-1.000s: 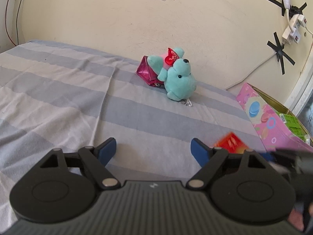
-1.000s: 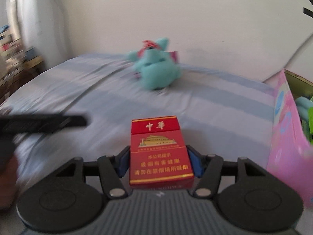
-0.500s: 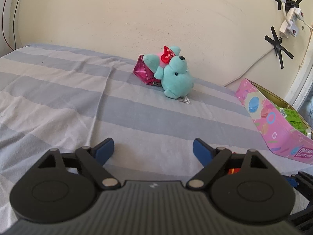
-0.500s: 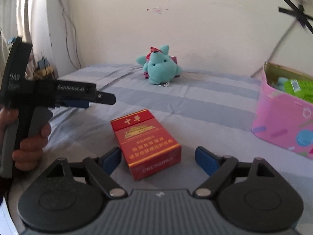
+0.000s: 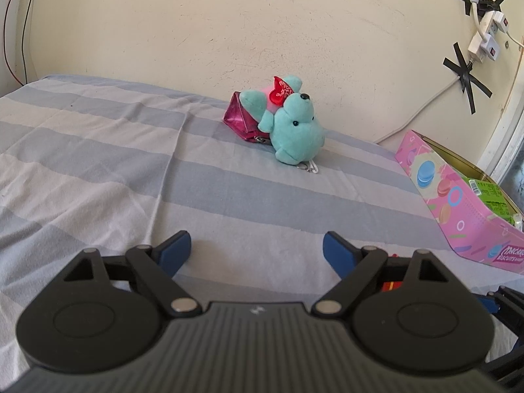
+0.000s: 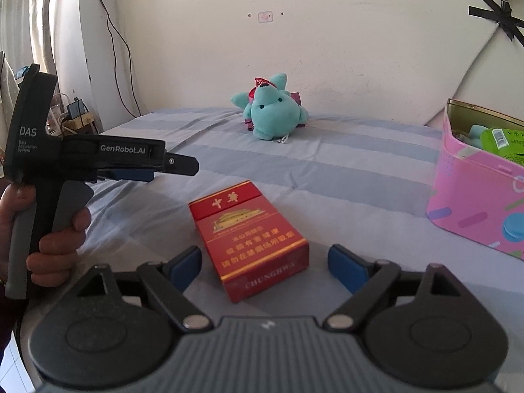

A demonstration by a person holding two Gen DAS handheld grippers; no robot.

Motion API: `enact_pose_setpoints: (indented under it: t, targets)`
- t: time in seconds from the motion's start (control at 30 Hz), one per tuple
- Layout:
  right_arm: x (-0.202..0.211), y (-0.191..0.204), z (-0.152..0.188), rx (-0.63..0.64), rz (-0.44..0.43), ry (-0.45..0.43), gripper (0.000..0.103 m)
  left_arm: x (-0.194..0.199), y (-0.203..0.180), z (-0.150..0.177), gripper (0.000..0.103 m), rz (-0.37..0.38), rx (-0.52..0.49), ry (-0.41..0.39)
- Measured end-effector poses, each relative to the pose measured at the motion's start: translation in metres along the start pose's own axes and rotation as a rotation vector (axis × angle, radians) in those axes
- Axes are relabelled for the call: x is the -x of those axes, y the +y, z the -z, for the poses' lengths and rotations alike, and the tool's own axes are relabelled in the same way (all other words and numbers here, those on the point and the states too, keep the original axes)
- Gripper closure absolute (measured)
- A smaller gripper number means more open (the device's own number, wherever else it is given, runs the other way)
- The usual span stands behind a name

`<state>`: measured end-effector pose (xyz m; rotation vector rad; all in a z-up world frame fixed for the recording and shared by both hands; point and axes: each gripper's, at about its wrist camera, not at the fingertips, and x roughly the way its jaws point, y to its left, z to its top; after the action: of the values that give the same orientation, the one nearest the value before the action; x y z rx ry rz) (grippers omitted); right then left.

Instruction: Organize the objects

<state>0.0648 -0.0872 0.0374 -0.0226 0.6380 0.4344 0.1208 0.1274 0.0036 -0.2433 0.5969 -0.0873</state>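
A red cigarette pack point(image 6: 250, 239) lies flat on the striped bed sheet, just ahead of and between the fingers of my right gripper point(image 6: 265, 262), which is open and not touching it. A teal plush toy point(image 6: 271, 114) lies at the far side near the wall, on a magenta pouch point(image 5: 240, 119); it also shows in the left wrist view point(image 5: 294, 129). My left gripper point(image 5: 257, 250) is open and empty above the sheet. A sliver of the red pack point(image 5: 391, 285) shows behind its right finger. The left gripper also shows in the right wrist view point(image 6: 131, 174), at the left.
A pink biscuit tin point(image 6: 475, 196) holding green packets stands at the right; it also shows in the left wrist view point(image 5: 458, 203). The wall runs close behind the bed, with a cable and taped power strips point(image 5: 484, 29) at the upper right. A hand point(image 6: 49, 235) holds the left gripper.
My right gripper has opened and let go of the red pack, which now lies on the sheet. The gripper has drawn back a little. The left gripper has hardly moved.
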Motion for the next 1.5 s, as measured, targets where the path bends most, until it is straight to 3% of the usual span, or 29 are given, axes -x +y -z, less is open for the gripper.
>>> enact_pose_setpoints:
  t: [1.5]
  targets:
    - [-0.0009, 0.0020, 0.0000, -0.017, -0.008, -0.005, 0.015, -0.0004, -0.0014, 0.0001, 0.014, -0.003, -0.004, 0.000]
